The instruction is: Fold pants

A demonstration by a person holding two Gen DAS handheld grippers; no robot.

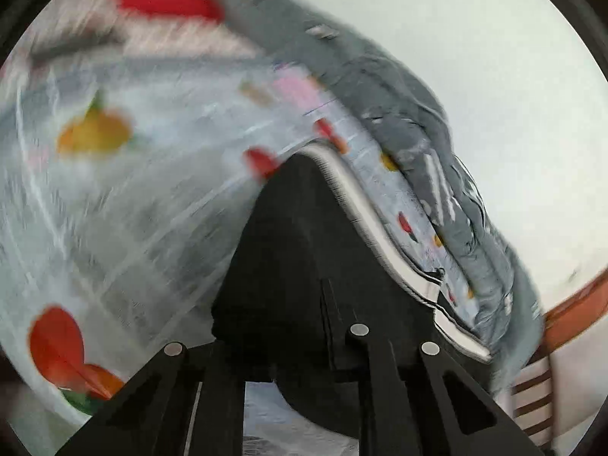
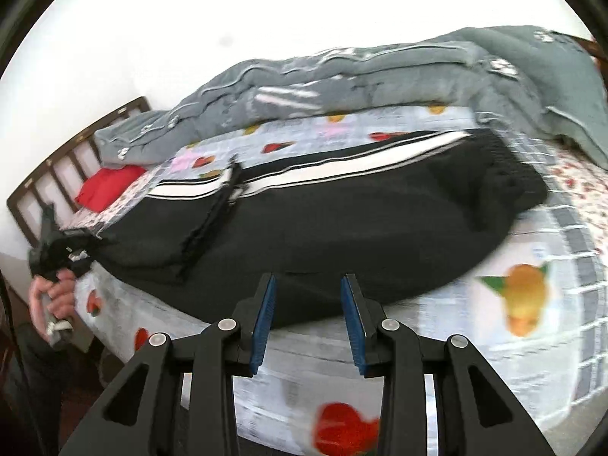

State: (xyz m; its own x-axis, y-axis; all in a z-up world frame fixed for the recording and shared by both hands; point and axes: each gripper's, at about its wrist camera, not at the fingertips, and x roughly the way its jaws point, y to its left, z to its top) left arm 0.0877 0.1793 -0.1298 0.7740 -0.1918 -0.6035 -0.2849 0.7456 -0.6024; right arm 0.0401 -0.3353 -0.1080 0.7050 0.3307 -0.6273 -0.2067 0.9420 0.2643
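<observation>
1. You are looking at black pants (image 2: 342, 228) with a white side stripe (image 2: 323, 169), lying on the fruit-print bedsheet (image 2: 532, 342). In the right wrist view their long axis is running left to right across the bed, with a grey quilt (image 2: 342, 76) bunched behind them.

2. Your left gripper (image 1: 300, 250) is clamping black fabric: in its own view the cloth is draped over and hiding the fingertips, and the jaws are standing nearly closed. In the right wrist view this gripper (image 2: 57, 250) is sitting at the far left end of the pants, a hand (image 2: 53, 296) around its handle.

3. Your right gripper (image 2: 307, 319) is hanging just short of the near long edge of the pants, roughly mid-length. Its jaws are standing partly apart, blue pads (image 2: 266, 319) bare, nothing between them.

4. The relation to mind: the pants are lying ahead of the right gripper, crosswise to its fingers, while the left is already holding one end. My judgement is that the right needs to pinch that near edge, or travel along it to an end.
</observation>
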